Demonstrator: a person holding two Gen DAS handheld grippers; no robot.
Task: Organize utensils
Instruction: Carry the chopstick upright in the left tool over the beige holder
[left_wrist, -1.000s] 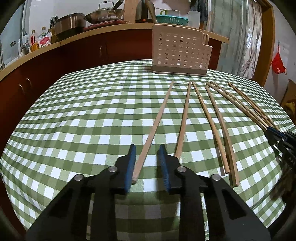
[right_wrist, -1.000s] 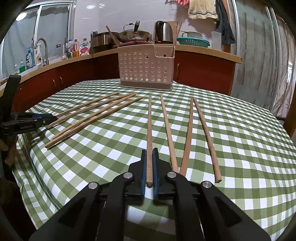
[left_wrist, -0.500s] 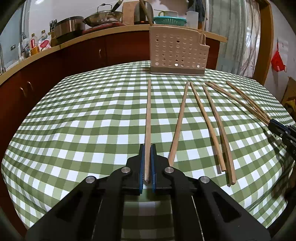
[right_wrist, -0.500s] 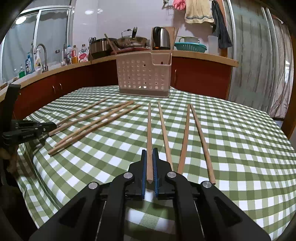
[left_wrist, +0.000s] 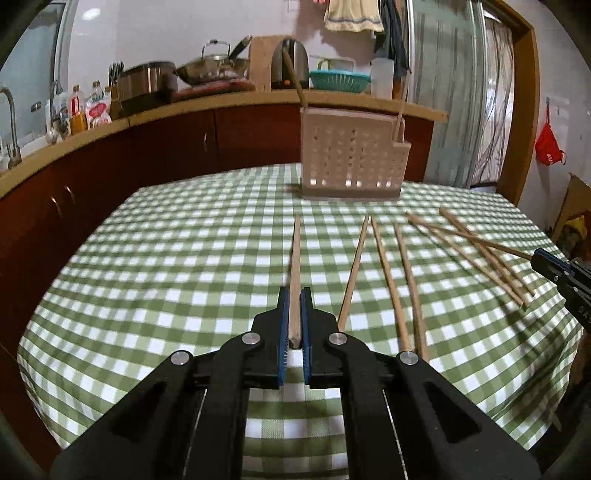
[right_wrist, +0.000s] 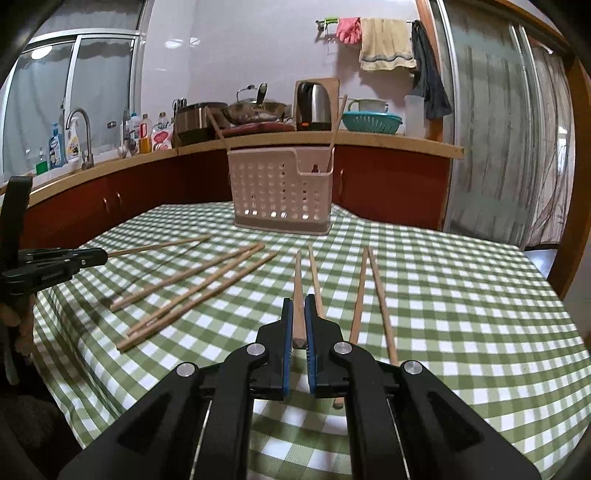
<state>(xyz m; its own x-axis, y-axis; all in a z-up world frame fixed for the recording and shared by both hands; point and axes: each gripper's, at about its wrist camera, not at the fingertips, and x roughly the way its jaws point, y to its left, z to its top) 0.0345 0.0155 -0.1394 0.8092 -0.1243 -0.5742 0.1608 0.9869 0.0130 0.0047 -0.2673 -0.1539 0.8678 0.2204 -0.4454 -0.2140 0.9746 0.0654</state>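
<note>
Left gripper (left_wrist: 294, 321) just clamped on a chopstick (left_wrist: 294, 258), now raised; right gripper (right_wrist: 299, 325) likewise gripping another chopstick (right_wrist: 297, 295). Ready for the perforated utensil basket (left_wrist: 351, 162) ahead; seven left below.

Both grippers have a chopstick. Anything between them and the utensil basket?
Nothing visible. Left gripper and right gripper each clamp a chopstick; only bare checked tablecloth lies before the basket.

chopsticks (left_wrist: 404, 280) are plain matt wood, the worktop's checked cloth (left_wrist: 184, 266) looks woven, holder (left_wrist: 351, 162) is perforated matt plastic, fingers (left_wrist: 283, 332) black plastic with ribbed blue pads
</note>
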